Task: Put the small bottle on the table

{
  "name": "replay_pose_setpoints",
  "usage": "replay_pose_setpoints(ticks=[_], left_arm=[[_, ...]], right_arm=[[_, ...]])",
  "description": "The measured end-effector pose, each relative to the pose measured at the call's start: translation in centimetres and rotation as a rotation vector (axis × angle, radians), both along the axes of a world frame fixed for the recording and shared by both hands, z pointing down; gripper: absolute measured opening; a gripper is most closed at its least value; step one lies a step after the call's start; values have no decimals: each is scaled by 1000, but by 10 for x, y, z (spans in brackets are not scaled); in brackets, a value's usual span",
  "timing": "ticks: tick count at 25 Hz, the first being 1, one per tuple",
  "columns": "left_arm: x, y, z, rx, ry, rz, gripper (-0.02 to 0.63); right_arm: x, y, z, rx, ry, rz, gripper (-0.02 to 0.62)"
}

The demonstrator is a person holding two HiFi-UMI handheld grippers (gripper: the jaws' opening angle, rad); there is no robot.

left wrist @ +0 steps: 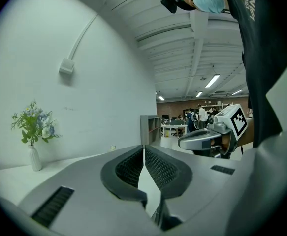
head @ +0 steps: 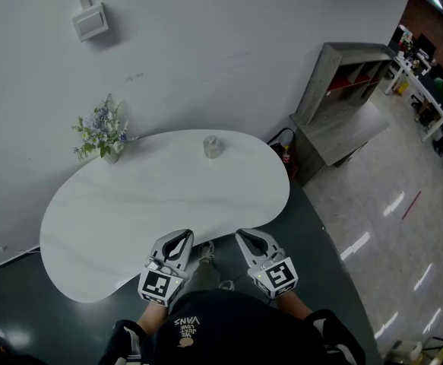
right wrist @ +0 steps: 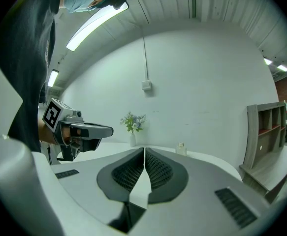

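Observation:
A small clear bottle (head: 211, 147) stands upright near the far edge of the white oval table (head: 115, 219); the right gripper view shows the bottle (right wrist: 181, 148) small and far off. My left gripper (head: 180, 239) sits at the table's near edge, shut with nothing between its jaws. Beside it my right gripper (head: 248, 239) is also shut and empty. In the left gripper view, the left gripper (left wrist: 143, 149) has its jaws pressed together, and the right gripper (right wrist: 144, 153) looks the same in its own view. Both are far from the bottle.
A vase of flowers (head: 106, 134) stands at the table's far left by the white wall. A grey shelf unit (head: 341, 97) sits on the floor to the right, with a dark object (head: 283, 154) between it and the table.

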State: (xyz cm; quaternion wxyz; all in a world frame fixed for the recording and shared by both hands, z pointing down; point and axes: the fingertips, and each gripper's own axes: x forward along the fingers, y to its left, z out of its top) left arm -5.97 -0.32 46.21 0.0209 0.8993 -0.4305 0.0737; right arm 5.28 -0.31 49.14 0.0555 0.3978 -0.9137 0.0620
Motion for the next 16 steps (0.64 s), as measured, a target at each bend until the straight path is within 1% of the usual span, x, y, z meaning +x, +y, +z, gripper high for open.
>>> replay_pose_setpoints(ticks=[6, 12, 16], left_arm=[[-2, 3, -3, 6, 12, -10, 29], [-9, 4, 3, 13, -10, -21, 29], [-15, 2, 2, 12, -6, -26, 29]], right_arm=[[-3, 3, -1, 3, 9, -5, 48], [-8, 5, -3, 9, 8, -13, 48], [-14, 4, -4, 11, 2, -10, 46]])
